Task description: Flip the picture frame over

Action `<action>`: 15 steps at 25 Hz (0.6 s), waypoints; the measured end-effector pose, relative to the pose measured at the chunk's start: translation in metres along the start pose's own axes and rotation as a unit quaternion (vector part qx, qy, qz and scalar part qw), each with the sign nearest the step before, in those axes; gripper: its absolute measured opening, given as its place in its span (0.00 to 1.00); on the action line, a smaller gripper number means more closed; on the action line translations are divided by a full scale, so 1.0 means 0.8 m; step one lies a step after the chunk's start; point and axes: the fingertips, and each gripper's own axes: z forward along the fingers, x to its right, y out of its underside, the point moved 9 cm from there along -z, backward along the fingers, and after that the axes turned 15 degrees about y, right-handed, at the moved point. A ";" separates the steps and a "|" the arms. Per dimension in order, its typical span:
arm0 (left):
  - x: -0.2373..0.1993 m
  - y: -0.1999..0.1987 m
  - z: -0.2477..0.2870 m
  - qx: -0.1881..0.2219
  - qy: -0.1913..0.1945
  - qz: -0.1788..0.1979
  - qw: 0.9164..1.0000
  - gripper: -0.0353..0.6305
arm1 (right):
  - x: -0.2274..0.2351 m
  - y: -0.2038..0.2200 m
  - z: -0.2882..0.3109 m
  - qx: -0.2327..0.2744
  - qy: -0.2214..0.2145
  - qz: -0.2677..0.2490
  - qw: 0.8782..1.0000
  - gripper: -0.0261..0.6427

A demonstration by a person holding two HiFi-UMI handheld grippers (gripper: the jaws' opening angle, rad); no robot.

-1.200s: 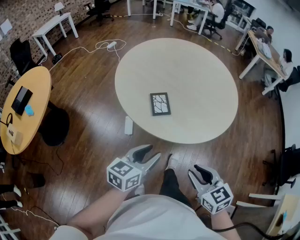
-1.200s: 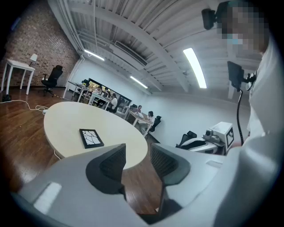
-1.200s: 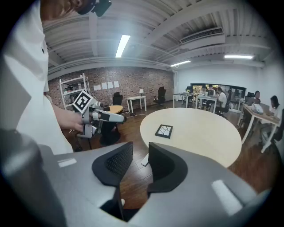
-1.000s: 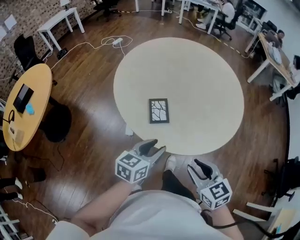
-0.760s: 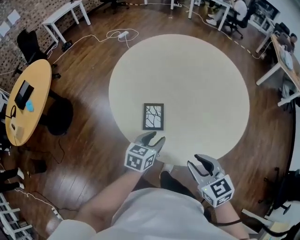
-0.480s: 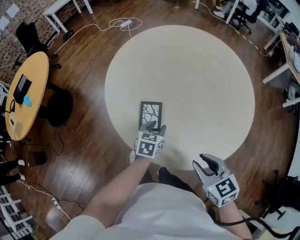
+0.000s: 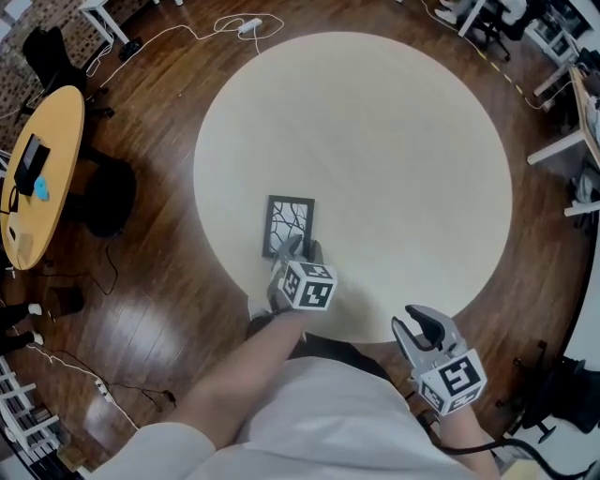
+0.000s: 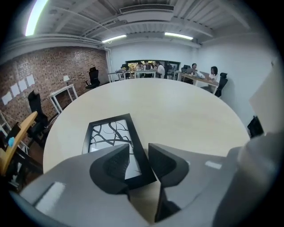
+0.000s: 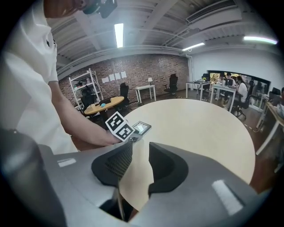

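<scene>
A black picture frame (image 7: pixel 288 225) lies face up, showing a branch drawing, near the front left rim of the round beige table (image 7: pixel 375 141). My left gripper (image 7: pixel 298 251) has come down at the frame's near right corner. In the left gripper view the frame (image 8: pixel 108 137) has its right border between the jaws of the left gripper (image 8: pixel 138 150). Those jaws have just been closing, and a gap still shows beside the border. My right gripper (image 7: pixel 419 324) hovers open at the table's near edge, with nothing between its jaws. The right gripper view shows it (image 9: pixel 140 151) facing the frame (image 9: pixel 142 127).
A round orange table (image 7: pixel 37 178) with small items stands at the left, a black chair (image 7: pixel 108 202) beside it. Cables (image 7: pixel 234 23) run over the wooden floor beyond the table. White desks (image 7: pixel 572 103) stand at the right, with people seated far off (image 8: pixel 155 68).
My left gripper moved forward and down from beside my body to the frame's near corner. The right gripper shifted slightly toward the table edge. The frame stayed put.
</scene>
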 end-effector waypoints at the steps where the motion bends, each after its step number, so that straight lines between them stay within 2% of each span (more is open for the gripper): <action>1: 0.001 0.000 0.000 -0.002 -0.009 0.007 1.000 0.25 | 0.002 0.000 0.001 0.000 0.000 -0.001 1.000 0.22; 3: 0.004 0.001 -0.001 -0.004 -0.016 0.014 1.000 0.21 | 0.006 0.000 0.000 0.001 -0.001 -0.002 1.000 0.21; 5: 0.008 0.000 0.000 -0.003 -0.010 0.005 1.000 0.18 | 0.011 0.001 -0.001 0.001 -0.001 -0.003 1.000 0.20; 8: 0.010 -0.001 -0.002 -0.004 0.009 -0.021 1.000 0.15 | 0.015 0.003 -0.002 0.004 -0.002 -0.004 1.000 0.21; 15: 0.012 -0.010 -0.019 0.020 0.061 -0.036 0.997 0.15 | 0.013 -0.002 0.002 0.016 0.004 -0.001 1.000 0.20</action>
